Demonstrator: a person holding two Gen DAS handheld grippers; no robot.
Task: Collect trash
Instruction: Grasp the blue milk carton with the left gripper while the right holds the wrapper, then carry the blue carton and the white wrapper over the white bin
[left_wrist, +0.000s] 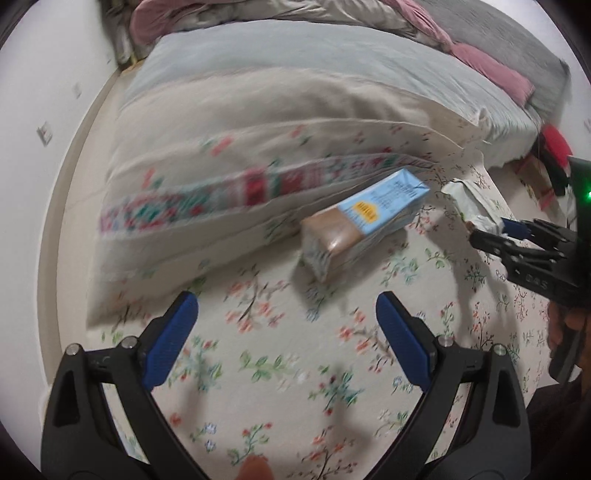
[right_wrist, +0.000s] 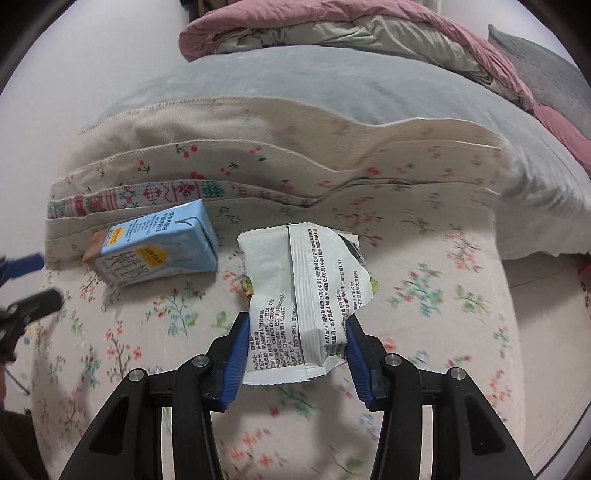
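Right gripper nearest lens: blue pads clamped on both side edges of torn white wrapper, near bed edge. First trash item taken, not yet binned; no bin visible.
Floral bedsheet carries rest.
Blue carton lying beside pillow edge, untouched.
Left gripper spread wide, empty, short of carton. Carton likely next.

1. Wrapper: a white, torn-open snack packet printed with small black text, back seam facing up, creased and ragged along its right side. Its near end sits between blue pads, lifted off the floral sheet.
2. Carton: a small light-blue drink box with yellow labels and a brown end, lying on its side on the sheet, close against the folded bedding edge, left of the wrapper.
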